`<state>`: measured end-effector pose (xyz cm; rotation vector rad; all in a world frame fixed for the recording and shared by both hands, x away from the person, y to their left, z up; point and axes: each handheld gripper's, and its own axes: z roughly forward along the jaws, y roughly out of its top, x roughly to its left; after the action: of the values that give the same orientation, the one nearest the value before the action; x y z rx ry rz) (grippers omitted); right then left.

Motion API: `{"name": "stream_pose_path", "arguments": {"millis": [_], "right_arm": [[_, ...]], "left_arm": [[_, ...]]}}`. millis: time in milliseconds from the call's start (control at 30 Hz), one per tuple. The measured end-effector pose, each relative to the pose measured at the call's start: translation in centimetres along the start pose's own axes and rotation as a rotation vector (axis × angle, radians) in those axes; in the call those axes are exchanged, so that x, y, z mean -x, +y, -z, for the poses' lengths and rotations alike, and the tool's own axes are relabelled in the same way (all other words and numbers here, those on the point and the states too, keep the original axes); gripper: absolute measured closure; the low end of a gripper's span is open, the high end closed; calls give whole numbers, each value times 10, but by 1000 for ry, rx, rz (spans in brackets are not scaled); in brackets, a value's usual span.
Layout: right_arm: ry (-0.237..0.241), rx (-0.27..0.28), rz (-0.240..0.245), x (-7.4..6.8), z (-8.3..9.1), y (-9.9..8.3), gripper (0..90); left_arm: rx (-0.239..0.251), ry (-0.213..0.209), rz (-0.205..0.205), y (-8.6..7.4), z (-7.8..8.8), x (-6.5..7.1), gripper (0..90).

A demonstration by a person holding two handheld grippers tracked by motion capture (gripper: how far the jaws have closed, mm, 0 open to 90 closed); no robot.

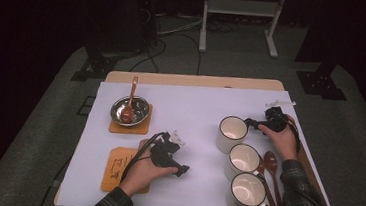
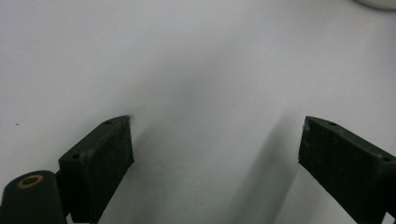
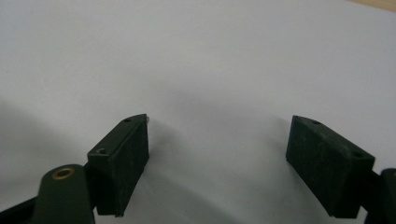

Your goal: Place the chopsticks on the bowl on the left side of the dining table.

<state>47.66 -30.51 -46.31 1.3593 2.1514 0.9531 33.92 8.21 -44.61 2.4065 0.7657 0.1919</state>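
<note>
My left gripper (image 1: 179, 157) rests near the front left of the white sheet (image 1: 190, 113), held in a hand that lies over an orange coaster (image 1: 118, 165). In the left gripper view its jaws stand wide apart (image 2: 215, 149) over bare sheet, holding nothing. My right gripper (image 1: 265, 120) lies at the right, just behind and beside the farthest white mug (image 1: 231, 133). Its jaws are also open (image 3: 217, 149), with just the sheet between them. Two more white mugs (image 1: 243, 161) (image 1: 246, 193) line up toward the front edge.
A metal bowl (image 1: 138, 107) with a red-brown spoon (image 1: 130, 101) in it stands on a second orange coaster (image 1: 144, 126) at the back left. Two red-brown spoons (image 1: 271, 167) lie right of the mugs. A mug's rim (image 2: 378, 3) shows at the upper right of the left gripper view.
</note>
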Motion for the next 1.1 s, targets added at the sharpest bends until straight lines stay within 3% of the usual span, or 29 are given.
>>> {"name": "stream_pose_path", "arguments": {"millis": [167, 267, 600, 1100], "right_arm": [[-2, -13, 4, -1, 5, 2, 205], [-1, -6, 7, -3, 9, 3, 204], [8, -1, -4, -6, 22, 5, 184], [4, 5, -24, -4, 48, -2, 227]], "left_arm": [[6, 14, -14, -2, -1, 2, 86], [-7, 39, -48, -2, -2, 5, 78], [5, 44, -42, -3, -3, 7, 70], [-3, 44, -39, -3, -4, 7, 63]]}}
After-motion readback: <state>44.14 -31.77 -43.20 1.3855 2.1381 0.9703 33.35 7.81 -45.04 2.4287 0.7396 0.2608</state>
